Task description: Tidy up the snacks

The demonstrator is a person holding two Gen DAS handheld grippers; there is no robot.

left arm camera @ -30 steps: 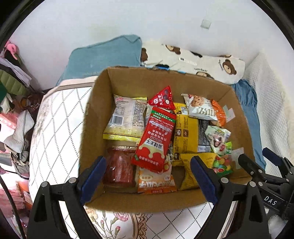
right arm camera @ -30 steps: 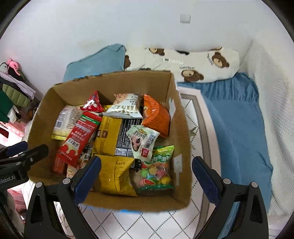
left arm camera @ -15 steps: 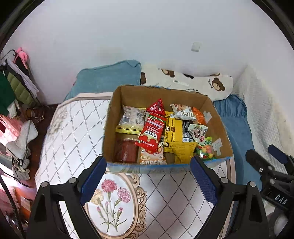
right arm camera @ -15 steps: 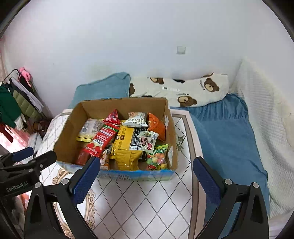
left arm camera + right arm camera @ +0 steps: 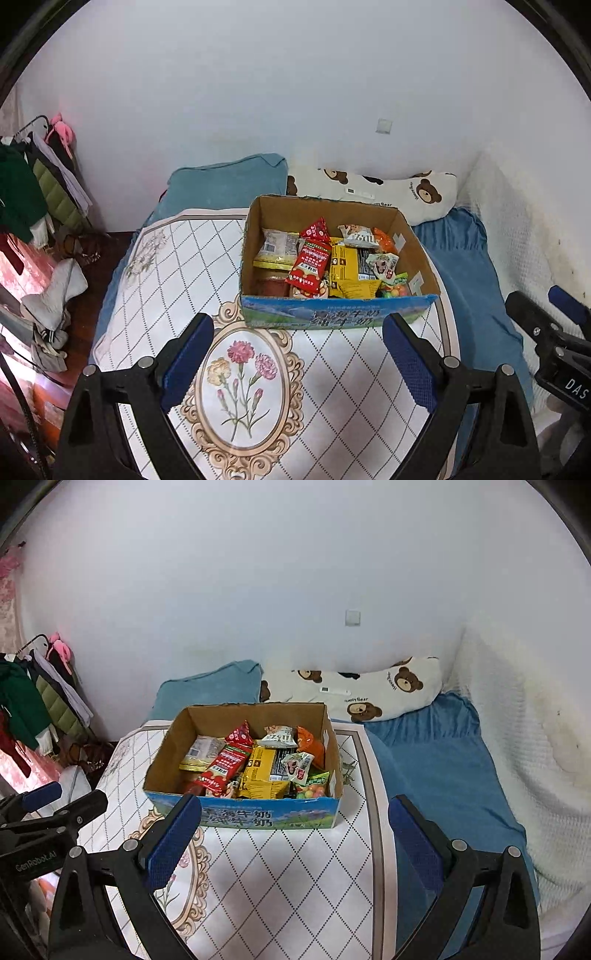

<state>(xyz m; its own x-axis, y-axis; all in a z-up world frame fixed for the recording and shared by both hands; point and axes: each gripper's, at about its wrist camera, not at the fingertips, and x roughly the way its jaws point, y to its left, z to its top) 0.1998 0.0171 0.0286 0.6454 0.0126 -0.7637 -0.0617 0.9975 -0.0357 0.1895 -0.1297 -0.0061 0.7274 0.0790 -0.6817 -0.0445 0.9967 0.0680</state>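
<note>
Snacks (image 5: pixel 328 258) all sit in box (image 5: pixel 332 319) on bed, so task looks done. Left claw (image 5: pixel 295 358), right claw (image 5: pixel 295 834) both spread wide, empty, nothing left to grab.

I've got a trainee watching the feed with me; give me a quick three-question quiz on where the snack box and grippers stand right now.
1. True or false: the left gripper is holding a snack packet.
2. Where does the cardboard box sit? A) on the blue sheet B) on the floral quilt C) on the bear pillow
3. Fill in: the long red packet lies ___ the box.

Key
1. False: both the left gripper and the right gripper are open and empty, short of the box.
2. B: it rests on the floral quilt, with the blue sheet beside it and the bear pillow behind.
3. inside.
</note>
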